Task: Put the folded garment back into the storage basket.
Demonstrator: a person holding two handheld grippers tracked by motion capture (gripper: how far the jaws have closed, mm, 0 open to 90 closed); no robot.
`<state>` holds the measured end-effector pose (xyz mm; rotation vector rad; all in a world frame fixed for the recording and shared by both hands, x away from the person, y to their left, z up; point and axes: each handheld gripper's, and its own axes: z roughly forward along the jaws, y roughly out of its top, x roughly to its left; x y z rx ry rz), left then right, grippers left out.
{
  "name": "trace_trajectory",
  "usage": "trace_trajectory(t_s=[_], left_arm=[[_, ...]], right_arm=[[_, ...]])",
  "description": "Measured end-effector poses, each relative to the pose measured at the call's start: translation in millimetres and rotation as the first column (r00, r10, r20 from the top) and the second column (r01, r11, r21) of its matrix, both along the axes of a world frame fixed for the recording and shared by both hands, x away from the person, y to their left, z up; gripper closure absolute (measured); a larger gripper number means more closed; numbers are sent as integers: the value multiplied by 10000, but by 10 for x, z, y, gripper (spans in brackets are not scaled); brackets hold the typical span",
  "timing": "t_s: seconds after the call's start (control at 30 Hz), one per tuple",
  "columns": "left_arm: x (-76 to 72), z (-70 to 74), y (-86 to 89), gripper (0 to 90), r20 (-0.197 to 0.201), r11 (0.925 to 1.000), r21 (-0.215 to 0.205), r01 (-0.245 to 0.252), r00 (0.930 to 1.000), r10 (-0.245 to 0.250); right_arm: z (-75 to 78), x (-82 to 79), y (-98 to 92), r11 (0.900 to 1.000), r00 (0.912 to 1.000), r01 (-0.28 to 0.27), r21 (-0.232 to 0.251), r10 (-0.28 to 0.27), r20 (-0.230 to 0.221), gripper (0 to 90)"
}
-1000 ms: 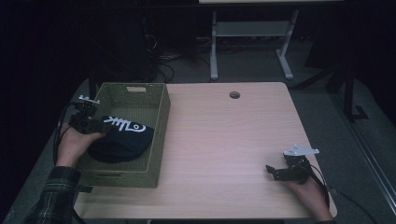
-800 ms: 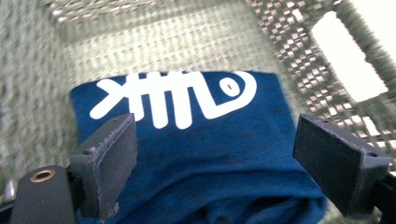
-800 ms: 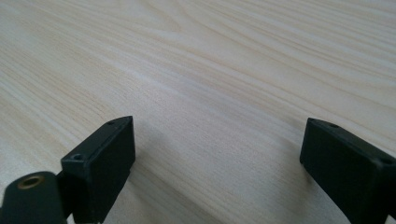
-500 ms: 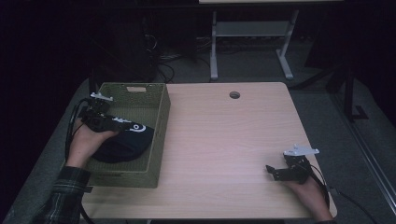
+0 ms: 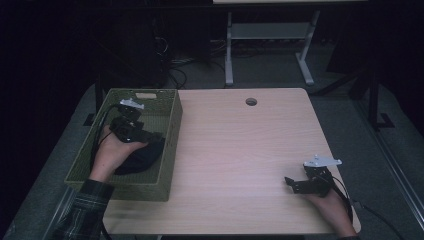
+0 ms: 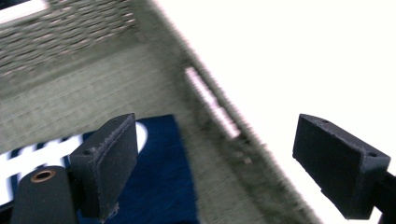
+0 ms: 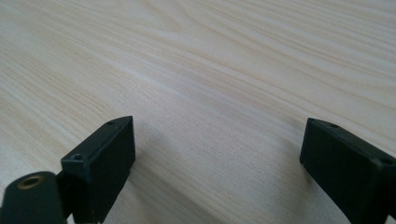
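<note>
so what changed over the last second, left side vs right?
The left claw has travelled from the basket's far left corner toward its right wall, over the dark blue garment. Its jaws stand open in the left gripper view, holding nothing. The garment's white print, visible from above earlier, is now covered by the hand. The right claw stayed open on the table, and the basket has not moved.

Lab: cables [image 5: 172, 67], bare desk [image 5: 250, 145]
</note>
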<state>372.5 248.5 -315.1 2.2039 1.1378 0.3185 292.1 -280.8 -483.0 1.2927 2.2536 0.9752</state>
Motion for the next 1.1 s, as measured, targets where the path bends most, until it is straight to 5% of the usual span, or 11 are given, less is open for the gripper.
trace_trajectory(t_s=[0.53,1.1], left_arm=[[-117,-38,-751,136,308,9900,-409,1353,9905,-1341],[-282,-380,-1354,136,268,9669,-640,2470,9690,-2458]], right_arm=[[0,0,1,10000,10000,3,1,-3,1,100],[1,-1,2,10000,10000,11,2,-11,-4,100]])
